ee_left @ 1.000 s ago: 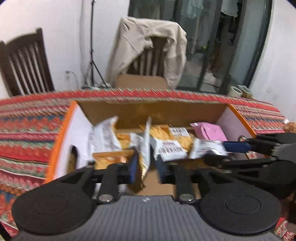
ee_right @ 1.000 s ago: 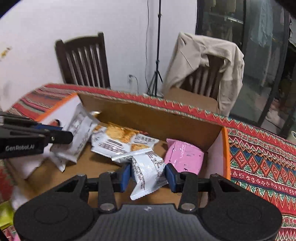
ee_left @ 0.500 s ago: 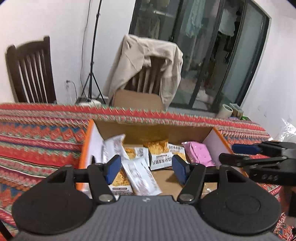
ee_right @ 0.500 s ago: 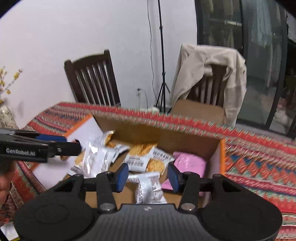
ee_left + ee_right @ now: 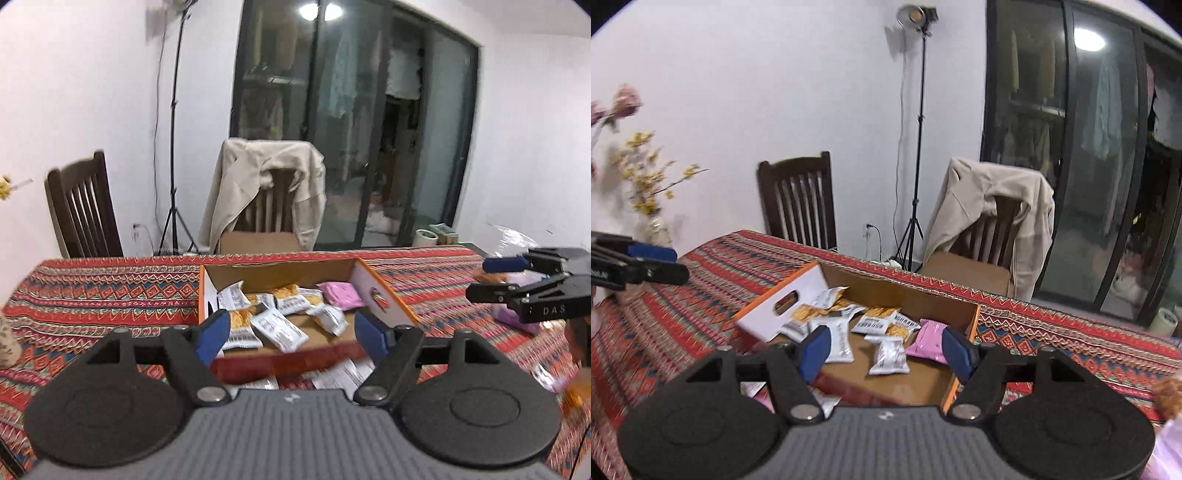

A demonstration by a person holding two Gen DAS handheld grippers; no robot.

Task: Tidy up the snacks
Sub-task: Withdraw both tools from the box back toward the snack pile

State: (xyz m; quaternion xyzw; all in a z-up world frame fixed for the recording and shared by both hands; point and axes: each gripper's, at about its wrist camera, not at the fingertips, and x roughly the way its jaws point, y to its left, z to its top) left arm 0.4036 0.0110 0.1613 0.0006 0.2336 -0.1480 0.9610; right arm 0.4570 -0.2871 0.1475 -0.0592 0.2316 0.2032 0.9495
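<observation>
An open cardboard box [image 5: 364, 278] with orange-edged white sides sits on the patterned tablecloth and holds several white-and-orange snack packets [image 5: 279, 328] and a pink packet [image 5: 340, 293]. The box [image 5: 768, 314] and pink packet [image 5: 929, 338] also show in the right wrist view. My left gripper [image 5: 291, 336] is open and empty, held back above the box's near edge. My right gripper [image 5: 886, 349] is open and empty, also back above the near edge. More packets [image 5: 340, 373] lie on the cloth in front of the box.
The right gripper [image 5: 524, 280] shows at the right edge of the left view, over loose snacks [image 5: 517, 319]. Two wooden chairs [image 5: 798, 199], one draped with a beige jacket [image 5: 990, 203], stand behind the table. A flower vase [image 5: 657, 230] stands far left.
Both grippers let go of their white packets into the box, opened wide, then pulled back and up away from it.
</observation>
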